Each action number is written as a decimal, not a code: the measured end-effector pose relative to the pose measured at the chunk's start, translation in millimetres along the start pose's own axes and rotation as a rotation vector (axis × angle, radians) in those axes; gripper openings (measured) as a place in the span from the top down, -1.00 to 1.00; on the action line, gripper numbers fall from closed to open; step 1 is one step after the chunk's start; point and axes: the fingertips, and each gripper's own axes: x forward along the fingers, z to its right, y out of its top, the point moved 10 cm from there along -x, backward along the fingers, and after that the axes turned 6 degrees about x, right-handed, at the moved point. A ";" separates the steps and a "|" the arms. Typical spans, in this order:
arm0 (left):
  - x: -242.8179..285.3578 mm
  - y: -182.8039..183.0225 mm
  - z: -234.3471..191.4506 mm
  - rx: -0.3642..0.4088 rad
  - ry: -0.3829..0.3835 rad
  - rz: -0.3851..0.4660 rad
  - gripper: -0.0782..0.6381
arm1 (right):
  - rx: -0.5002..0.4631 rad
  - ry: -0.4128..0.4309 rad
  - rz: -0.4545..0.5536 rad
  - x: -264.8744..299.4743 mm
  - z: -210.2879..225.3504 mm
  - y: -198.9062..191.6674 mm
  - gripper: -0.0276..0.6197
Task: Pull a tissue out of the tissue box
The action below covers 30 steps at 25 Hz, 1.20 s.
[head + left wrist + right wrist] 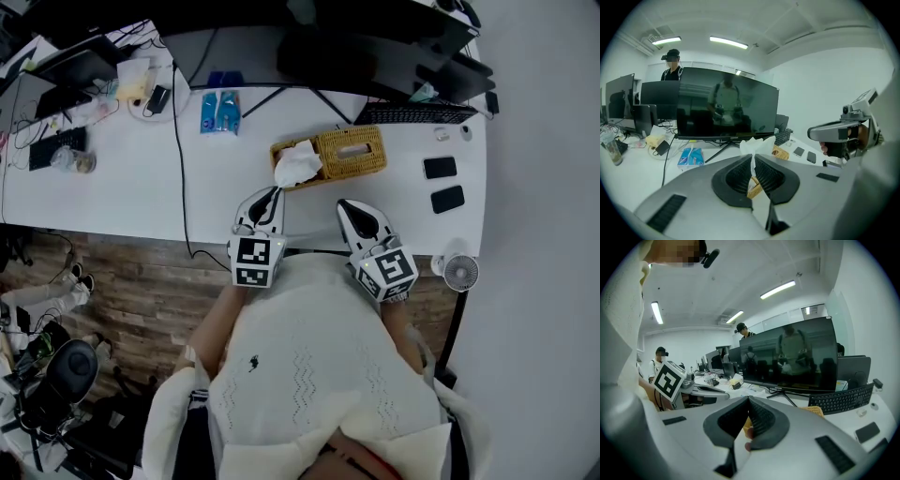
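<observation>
Pinching the white tissue (297,166), the left gripper (271,193) had its fingers clamped on the sheet, which fanned out loosely above their tips. The wicker tissue box (349,153) lay on the white counter (122,192), between a blue packet (219,112) and a keyboard (417,114). The tissue hung over the box's left end, between the box and the left gripper. The right gripper (351,208) hovered just on the near side of the box, apart from it, with its fingers together and nothing held between them.

By the look of it, the pull itself was the step in hand and was well along. Most of the sheet stood clear of the box, though whether its tail was free of the slot could not be told. The next move would call for drawing the left gripper up and away from the box with a steady grip. A light box might ride along with the sheet, so the right gripper could press it down.
</observation>
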 end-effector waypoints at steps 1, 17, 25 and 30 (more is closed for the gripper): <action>-0.7 0.8 0.3 0.002 0.000 0.004 0.72 | -0.002 -0.001 0.004 -0.7 0.0 0.7 0.91; -1.6 38.4 6.2 -0.001 -0.043 0.118 0.72 | 0.031 -0.026 0.109 -21.5 -0.7 22.2 0.91; -7.0 63.3 4.6 0.007 -0.037 0.187 0.72 | -0.010 -0.050 0.172 -32.8 8.3 39.6 0.91; -6.2 75.9 2.4 -0.006 -0.030 0.217 0.72 | 0.015 -0.041 0.226 -38.4 17.4 53.4 0.91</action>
